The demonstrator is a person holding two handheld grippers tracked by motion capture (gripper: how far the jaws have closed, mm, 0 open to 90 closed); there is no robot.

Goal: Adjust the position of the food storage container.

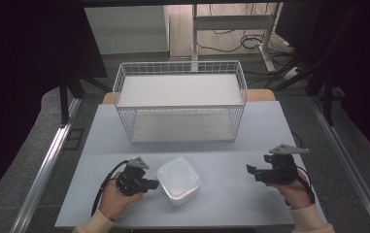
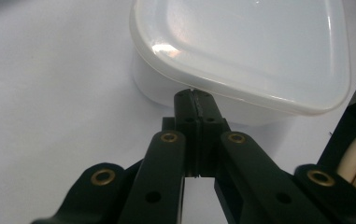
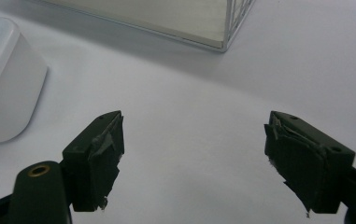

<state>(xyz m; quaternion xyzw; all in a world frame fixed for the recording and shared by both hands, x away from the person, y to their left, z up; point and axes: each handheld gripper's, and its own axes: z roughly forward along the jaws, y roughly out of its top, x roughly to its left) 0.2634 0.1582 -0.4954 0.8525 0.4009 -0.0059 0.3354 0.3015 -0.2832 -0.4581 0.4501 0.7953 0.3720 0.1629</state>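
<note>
The box (image 1: 178, 179) sat on the counter (image 1: 231, 194) near its front edge, a little left of the middle, with its lid (image 2: 255, 42) on. It was a white, rounded plastic box, turned so that one corner faced the front edge. My left hand-held gripper (image 1: 152, 184) lay just beside it on the left side, its jaws pressed together with nothing between them; in the left gripper view the closed tips met the box just under the lid's rim. My left hand (image 1: 117, 199) rested low on the counter. My right hand-held gripper (image 1: 251, 171) was well apart from the box, toward the counter's right edge, pointing left at it, and its jaws stood wide open and empty over bare counter. Behind the box, along the back half of the counter, stood a white wire basket (image 1: 180, 104); its near corner showed in the right gripper view.
</note>
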